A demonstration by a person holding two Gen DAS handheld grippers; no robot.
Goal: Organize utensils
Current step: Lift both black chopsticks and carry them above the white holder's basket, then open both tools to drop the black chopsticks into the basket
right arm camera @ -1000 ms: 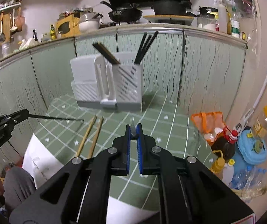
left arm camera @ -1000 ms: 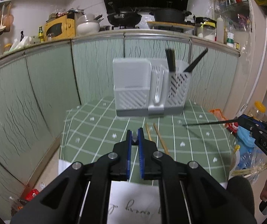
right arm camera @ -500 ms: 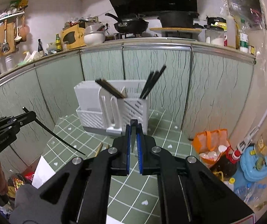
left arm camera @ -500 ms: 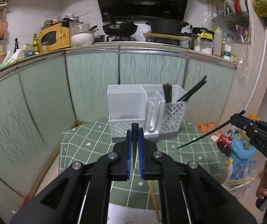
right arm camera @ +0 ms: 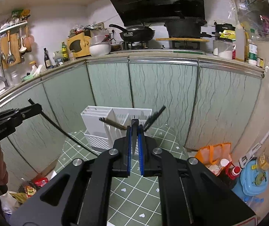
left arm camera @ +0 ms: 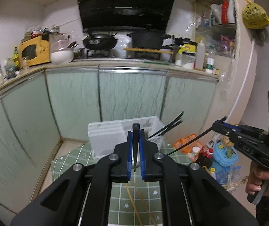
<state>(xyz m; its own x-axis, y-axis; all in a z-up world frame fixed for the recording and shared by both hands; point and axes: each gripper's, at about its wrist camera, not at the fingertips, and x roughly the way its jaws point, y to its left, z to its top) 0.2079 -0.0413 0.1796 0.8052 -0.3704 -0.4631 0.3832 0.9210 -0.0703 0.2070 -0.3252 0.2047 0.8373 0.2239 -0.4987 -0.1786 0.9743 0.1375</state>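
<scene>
Both grippers are sitting higher above the little green table (right arm camera: 149, 192) than they were a second ago, and the white utensil holder (right arm camera: 100, 120) is now looking lower and farther down in both views. The left gripper (left arm camera: 135, 150) is pinching tight on a black chopstick (right arm camera: 66, 133), which is now slanting down toward the table instead of lying flat. The right gripper (right arm camera: 135, 146) is also squeezed shut on another black chopstick (left arm camera: 192, 141), tilted the same way. Two wooden chopsticks (left arm camera: 134, 203) are lying on the tablecloth. More black chopsticks (right arm camera: 153, 117) are standing tilted inside the holder, which is sitting at the far edge of the table.
</scene>
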